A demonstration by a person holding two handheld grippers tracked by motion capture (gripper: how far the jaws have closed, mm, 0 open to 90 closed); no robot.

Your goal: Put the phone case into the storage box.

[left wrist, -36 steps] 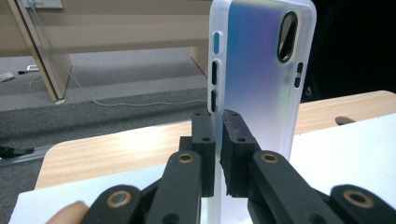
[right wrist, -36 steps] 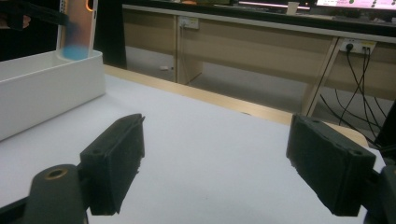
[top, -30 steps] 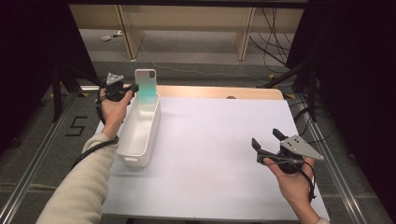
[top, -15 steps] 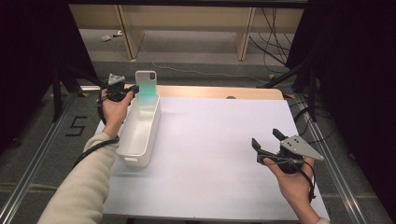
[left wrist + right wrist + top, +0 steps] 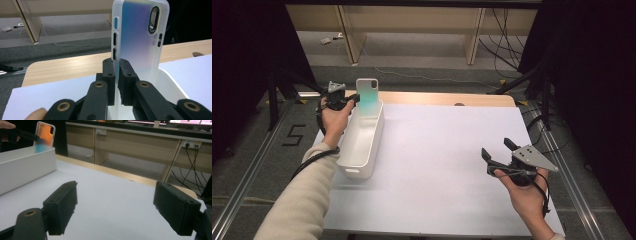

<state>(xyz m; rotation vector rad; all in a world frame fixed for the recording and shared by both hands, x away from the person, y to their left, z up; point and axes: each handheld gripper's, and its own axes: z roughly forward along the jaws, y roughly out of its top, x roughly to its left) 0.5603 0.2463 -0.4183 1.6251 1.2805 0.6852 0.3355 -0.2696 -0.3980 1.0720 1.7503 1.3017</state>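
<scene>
Left gripper (image 5: 115, 75) pinches the phone case (image 5: 140, 37) upright over the white bin (image 5: 362, 145) — I'd lower it straight in before releasing; right gripper (image 5: 502, 157) gapes empty.

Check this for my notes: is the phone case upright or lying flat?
Upright. The left gripper pinches the phone case by its edge, holding it on end over the white bin.

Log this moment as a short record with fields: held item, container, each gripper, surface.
held item: phone case, upright, its lower end inside the far end of the bin
container: white bin, at the table's left
left gripper: shut on the case's edge
right gripper: open, holding nothing, above the mat
surface: white mat
</scene>
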